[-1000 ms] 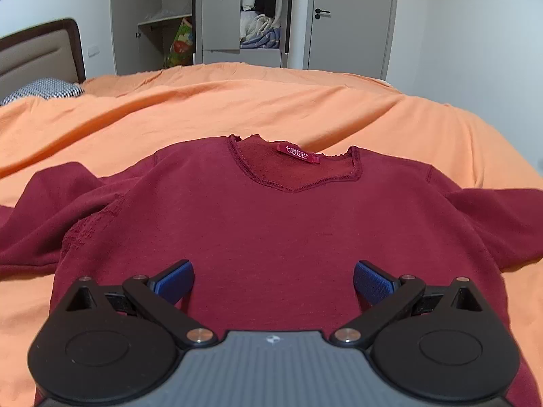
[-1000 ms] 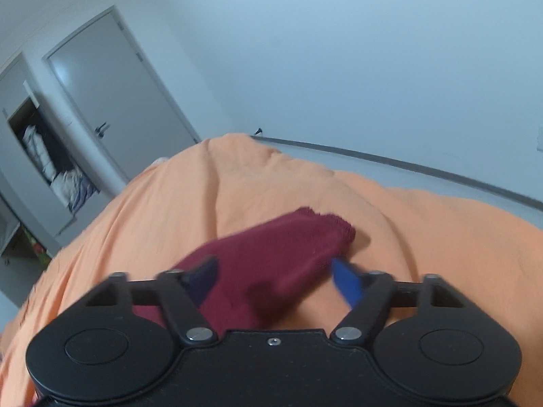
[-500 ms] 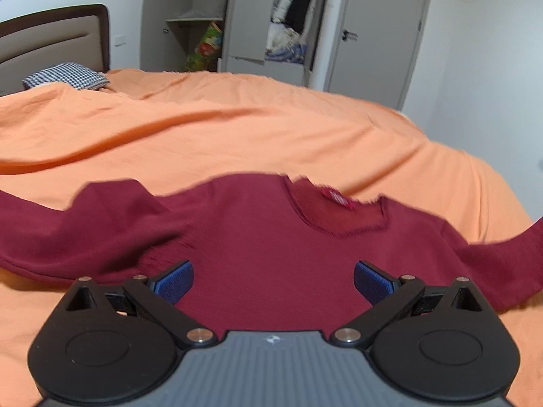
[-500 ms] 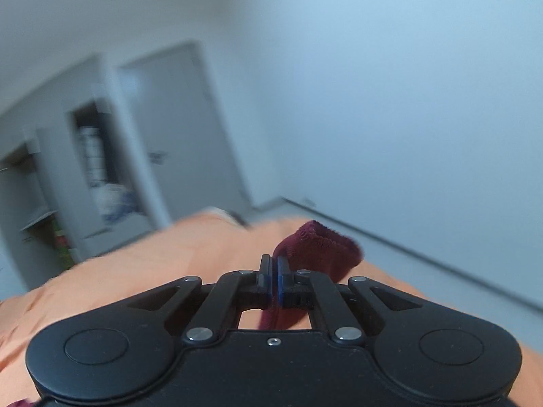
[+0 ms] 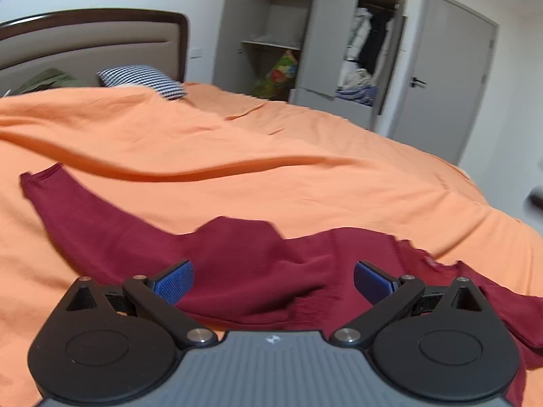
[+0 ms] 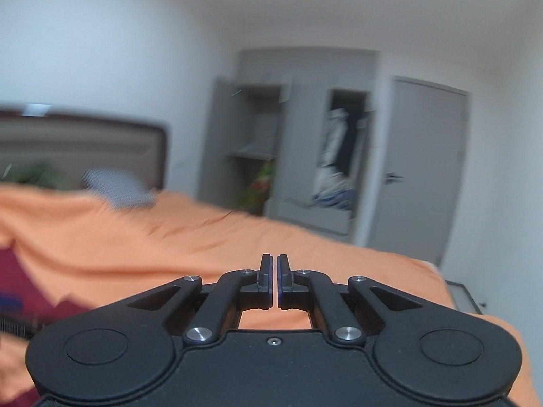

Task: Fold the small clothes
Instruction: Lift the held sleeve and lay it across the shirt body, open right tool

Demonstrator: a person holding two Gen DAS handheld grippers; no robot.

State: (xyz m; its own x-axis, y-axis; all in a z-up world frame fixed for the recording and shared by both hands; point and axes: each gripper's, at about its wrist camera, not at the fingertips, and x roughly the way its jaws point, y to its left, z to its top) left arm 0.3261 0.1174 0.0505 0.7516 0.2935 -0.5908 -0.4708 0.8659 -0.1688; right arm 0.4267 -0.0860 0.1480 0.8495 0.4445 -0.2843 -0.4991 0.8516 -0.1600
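Note:
A dark red long-sleeved top [image 5: 251,264] lies flat on the orange bedspread [image 5: 271,183]. Its left sleeve [image 5: 85,217] stretches out to the left. My left gripper [image 5: 273,281] is open and hovers just above the top near the left shoulder. In the right wrist view my right gripper [image 6: 275,279] is shut, held above the bed; no cloth shows between its jaws. A blurred part of the red top [image 6: 20,291] shows at that view's left edge. The sleeve it held is out of sight.
A headboard [image 5: 91,44] and a striped pillow [image 5: 142,79] are at the far left. An open wardrobe [image 5: 339,51] and a grey door [image 5: 448,78] stand beyond the bed. The bed's edge [image 6: 451,291] is on the right.
The left gripper has swung left, from the neckline toward the left shoulder and sleeve. The right gripper shut on the right sleeve cuff and swung left; the cuff no longer shows above its jaws.

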